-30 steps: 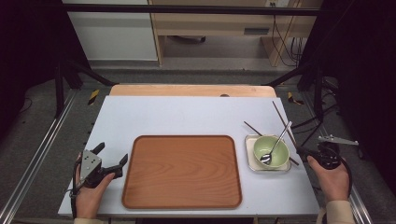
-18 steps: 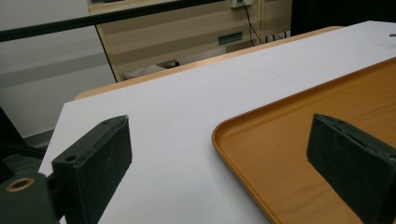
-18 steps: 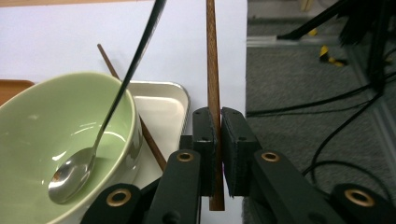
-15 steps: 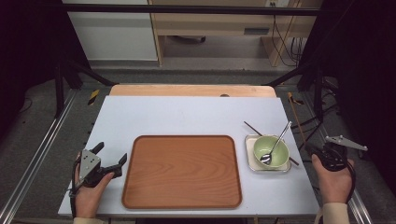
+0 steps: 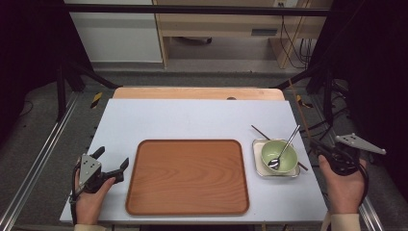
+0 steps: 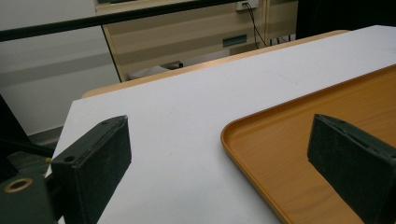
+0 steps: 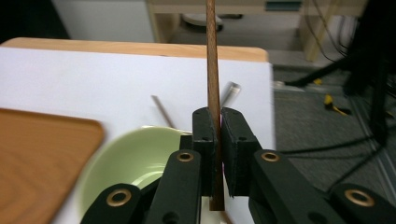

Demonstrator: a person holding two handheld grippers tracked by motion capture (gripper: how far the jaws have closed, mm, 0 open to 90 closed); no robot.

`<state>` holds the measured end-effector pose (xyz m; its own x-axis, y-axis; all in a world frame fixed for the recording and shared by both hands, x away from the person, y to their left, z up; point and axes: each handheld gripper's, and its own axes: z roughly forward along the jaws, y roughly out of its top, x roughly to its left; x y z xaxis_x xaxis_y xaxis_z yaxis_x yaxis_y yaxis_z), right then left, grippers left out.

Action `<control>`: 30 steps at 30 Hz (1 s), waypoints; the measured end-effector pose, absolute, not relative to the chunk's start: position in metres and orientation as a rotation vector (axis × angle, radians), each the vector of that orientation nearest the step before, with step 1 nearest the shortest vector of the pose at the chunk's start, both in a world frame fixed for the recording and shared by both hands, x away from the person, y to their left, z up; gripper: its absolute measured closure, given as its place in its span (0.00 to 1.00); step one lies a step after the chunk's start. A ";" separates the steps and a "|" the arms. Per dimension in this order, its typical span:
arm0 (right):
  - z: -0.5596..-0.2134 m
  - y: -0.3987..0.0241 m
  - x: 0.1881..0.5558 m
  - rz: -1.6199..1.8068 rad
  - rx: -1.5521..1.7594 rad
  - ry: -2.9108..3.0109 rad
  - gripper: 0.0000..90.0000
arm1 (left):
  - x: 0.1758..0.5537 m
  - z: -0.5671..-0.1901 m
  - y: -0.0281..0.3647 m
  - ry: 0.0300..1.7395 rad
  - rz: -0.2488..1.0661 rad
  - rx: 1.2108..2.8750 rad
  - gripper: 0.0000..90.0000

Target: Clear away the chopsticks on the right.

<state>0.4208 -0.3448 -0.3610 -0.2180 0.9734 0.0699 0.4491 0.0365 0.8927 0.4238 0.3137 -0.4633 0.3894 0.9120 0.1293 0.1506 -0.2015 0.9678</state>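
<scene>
My right gripper (image 7: 218,140) clamps a wooden chopstick (image 7: 211,60) upright between its jaws, with the green bowl (image 7: 126,158) just below-left and a spoon (image 7: 229,92) beyond.

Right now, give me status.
Right tool shut on chopstick, lifted. Left tool open, idle by tray. Second chopstick under bowl.

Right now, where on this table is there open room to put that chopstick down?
The wooden tray is bare. So is the white tabletop behind it, up to the wooden strip, and the strip left of the tray by the left gripper. It is crowded at the right edge: green bowl with spoon on a white dish, second chopstick beneath.
</scene>
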 end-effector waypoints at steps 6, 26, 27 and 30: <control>-0.351 -0.294 0.418 1.138 1.337 1.861 0.94 | 0.424 -0.462 0.316 0.964 0.937 1.615 0.07; -0.402 -0.178 0.405 1.105 1.293 2.217 0.94 | 0.422 -0.462 0.321 0.978 0.928 1.598 0.06; -0.406 -0.176 0.404 1.100 1.292 2.232 0.94 | 0.423 -0.462 0.321 0.977 0.927 1.597 0.06; -0.413 -0.170 0.400 1.087 1.311 2.259 0.94 | 0.423 -0.462 0.320 0.974 0.922 1.595 0.06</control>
